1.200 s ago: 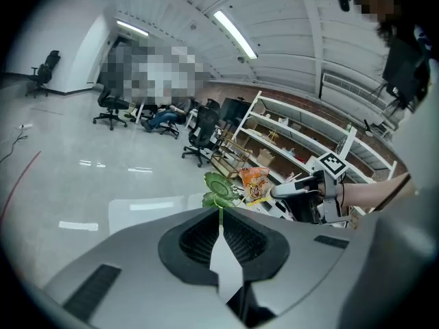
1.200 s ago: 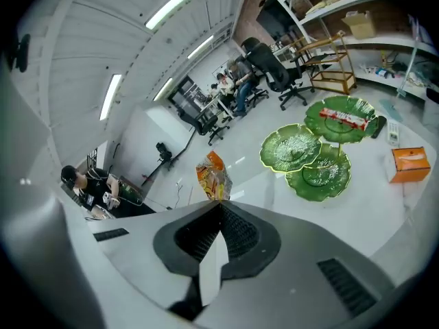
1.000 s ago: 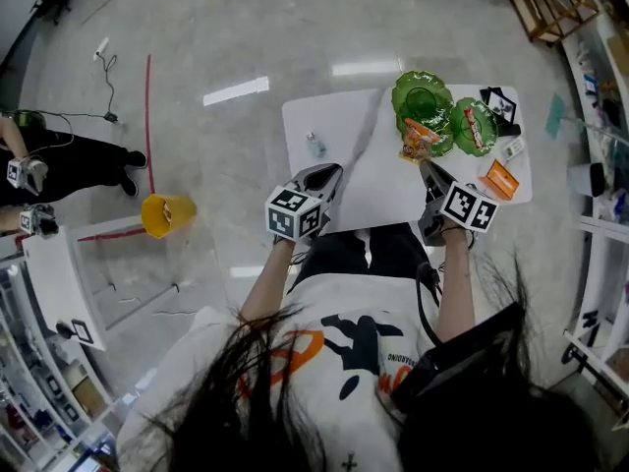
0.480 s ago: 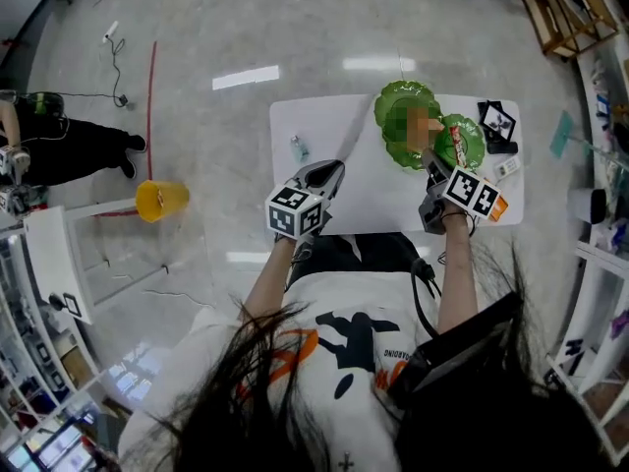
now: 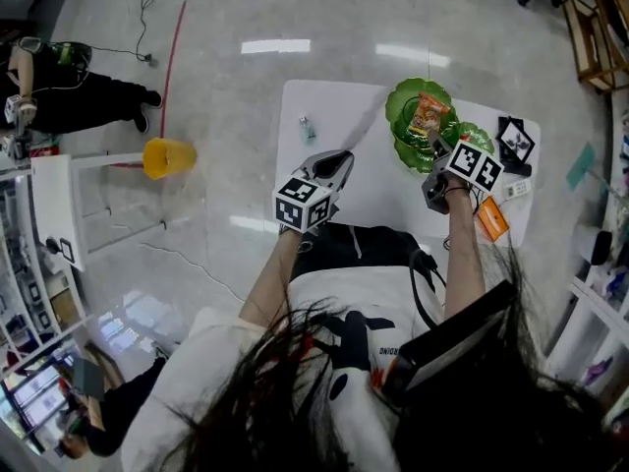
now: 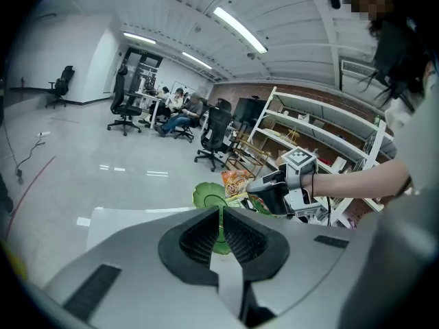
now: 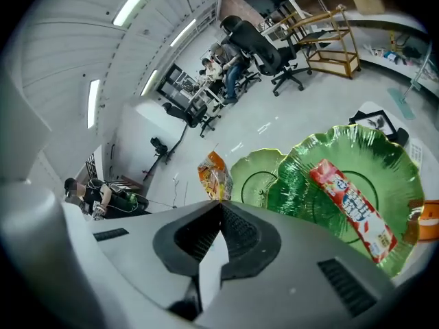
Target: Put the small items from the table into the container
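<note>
My right gripper [image 7: 219,203] is shut on the lower edge of an orange snack packet [image 7: 214,177]. In the head view that packet [image 5: 428,114] hangs over the far green plate [image 5: 408,101], in front of the right gripper [image 5: 435,147]. A second green plate [image 7: 357,184] overlaps it on the right and holds a long red packet [image 7: 350,208]. My left gripper [image 5: 334,165] hovers over the near edge of the white table [image 5: 324,106]. Its jaws are shut with nothing between them [image 6: 221,210]. The left gripper view also shows the right gripper [image 6: 271,194] with the packet [image 6: 235,181].
A small clear bottle [image 5: 307,126] stands on the table's left part. An orange box [image 5: 491,218], a small white item [image 5: 514,189] and a black marker card [image 5: 516,141] lie at the right end. A yellow bucket [image 5: 167,156] sits on the floor to the left.
The right gripper has moved forward over the green plates with the orange packet at its tips. The left gripper has shifted a little along the table's near edge.
</note>
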{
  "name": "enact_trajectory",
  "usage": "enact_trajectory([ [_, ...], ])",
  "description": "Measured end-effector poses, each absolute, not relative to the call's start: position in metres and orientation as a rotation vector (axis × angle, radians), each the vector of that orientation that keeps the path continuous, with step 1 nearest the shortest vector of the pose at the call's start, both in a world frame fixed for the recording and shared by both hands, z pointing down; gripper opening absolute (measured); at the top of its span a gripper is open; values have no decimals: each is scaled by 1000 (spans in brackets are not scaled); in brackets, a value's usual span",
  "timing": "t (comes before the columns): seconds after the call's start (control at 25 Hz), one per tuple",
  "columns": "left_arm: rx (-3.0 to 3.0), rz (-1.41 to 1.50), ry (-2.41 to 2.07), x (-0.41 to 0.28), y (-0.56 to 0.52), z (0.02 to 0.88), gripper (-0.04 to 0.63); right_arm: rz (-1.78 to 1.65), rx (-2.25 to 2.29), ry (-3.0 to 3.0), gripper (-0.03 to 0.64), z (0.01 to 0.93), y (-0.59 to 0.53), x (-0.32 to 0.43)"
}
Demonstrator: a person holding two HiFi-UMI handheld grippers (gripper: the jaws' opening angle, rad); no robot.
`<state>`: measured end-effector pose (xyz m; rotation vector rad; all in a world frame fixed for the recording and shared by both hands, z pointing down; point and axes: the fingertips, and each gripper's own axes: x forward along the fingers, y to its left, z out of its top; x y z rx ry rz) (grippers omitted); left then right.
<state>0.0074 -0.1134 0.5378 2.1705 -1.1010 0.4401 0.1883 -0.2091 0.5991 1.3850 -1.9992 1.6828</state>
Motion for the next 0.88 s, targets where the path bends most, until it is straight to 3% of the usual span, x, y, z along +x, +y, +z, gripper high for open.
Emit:
enact_trajectory([
  [0.56, 2023, 423, -1256, -32, -86, 551, 11, 1608, 1386, -1970, 18, 624, -227, 180],
  [0.88, 2043, 421, -1247, -27, -86, 549, 11, 1622, 1380, -2046, 127, 610, -224, 183],
])
